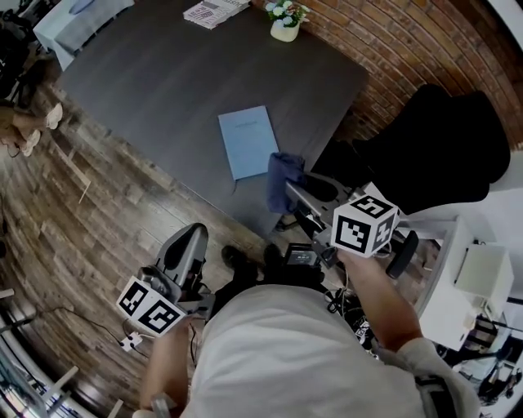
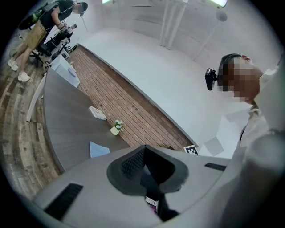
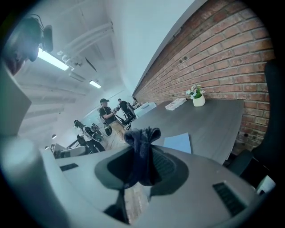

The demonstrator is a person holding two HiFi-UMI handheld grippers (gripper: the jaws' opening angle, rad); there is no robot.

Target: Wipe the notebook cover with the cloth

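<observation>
A dark grey table (image 1: 163, 73) stands beside a red brick wall (image 1: 392, 49) on wood-plank floor (image 1: 73, 229)

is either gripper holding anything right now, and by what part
The right gripper pinches the blue cloth by a bunched fold, a tuft poking past the jaws. The left gripper is shut on nothing.

The top edge cuts off the papers (image 1: 214, 11). The print on the notebook (image 1: 248, 140) is too small to read. The cloth (image 1: 283, 180) hides its corner.

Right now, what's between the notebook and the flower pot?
Nothing: only bare dark tabletop runs from the notebook to the flower pot, seen in the head view.
</observation>
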